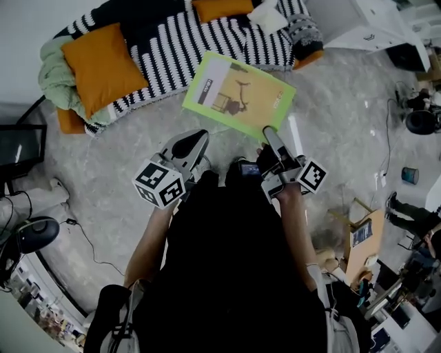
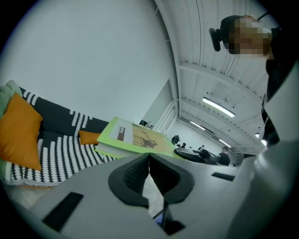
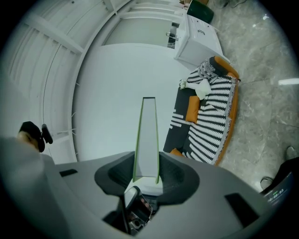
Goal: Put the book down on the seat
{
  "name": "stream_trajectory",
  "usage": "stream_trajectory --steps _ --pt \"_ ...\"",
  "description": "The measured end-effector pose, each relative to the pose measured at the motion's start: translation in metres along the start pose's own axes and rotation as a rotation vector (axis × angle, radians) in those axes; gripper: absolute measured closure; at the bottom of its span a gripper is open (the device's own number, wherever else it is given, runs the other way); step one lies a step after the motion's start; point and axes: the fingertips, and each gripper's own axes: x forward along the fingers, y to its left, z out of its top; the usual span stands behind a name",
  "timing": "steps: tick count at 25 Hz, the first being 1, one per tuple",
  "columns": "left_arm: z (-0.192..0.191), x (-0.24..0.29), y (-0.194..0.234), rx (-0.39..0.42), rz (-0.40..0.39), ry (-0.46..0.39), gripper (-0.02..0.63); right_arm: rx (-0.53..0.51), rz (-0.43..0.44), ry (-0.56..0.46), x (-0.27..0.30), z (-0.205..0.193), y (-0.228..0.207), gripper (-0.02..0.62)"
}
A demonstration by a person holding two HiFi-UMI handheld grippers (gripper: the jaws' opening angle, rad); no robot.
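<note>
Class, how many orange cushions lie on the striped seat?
2: large cushion at the left of the seat; smaller cushion at the picture's top edge. More may be hidden.

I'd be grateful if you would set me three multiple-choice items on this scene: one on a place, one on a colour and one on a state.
1. Where is the book?
A. flat on the sofa
B. held off the sofa in the right gripper
C. standing upright on the sofa

2. What colour is the border of its cover?
A. red
B. green
C. blue

3. How do the left gripper's jaws stand?
A. wide apart
B. shut on the book
C. together, empty

Answers:
1 B: the right gripper view shows the jaws clamping its edge.
2 B: the head view shows a green border.
3 C: the pads meet with nothing between them.
</note>
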Motion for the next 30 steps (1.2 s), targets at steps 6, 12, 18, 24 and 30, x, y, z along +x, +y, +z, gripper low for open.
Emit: stream_trajectory --steps 6,12,18,24,30 --pt "0.004 0.017 0.009 -0.012 0.02 0.001 0.592 0.002 -0.002 0.002 0.005 0.02 -0.006 0.44" --pt "0.01 0.062 0.016 -0.026 0.047 0.004 0.592 0.021 0.015 0.039 0.031 0.059 -0.025 0.44" --pt "0.048 0.139 0.023 -0.026 0.082 -0.026 0.592 0.024 0.052 0.084 0.078 0.144 -0.035 0.44" --pt "0.061 0.153 0.016 -0.007 0.107 -0.059 0.592 0.004 0.082 0.126 0.088 0.165 -0.032 0.44" --pt "0.074 0.192 0.025 -0.031 0.157 -0.082 0.592 0.012 0.077 0.168 0.106 0.207 -0.046 0.44"
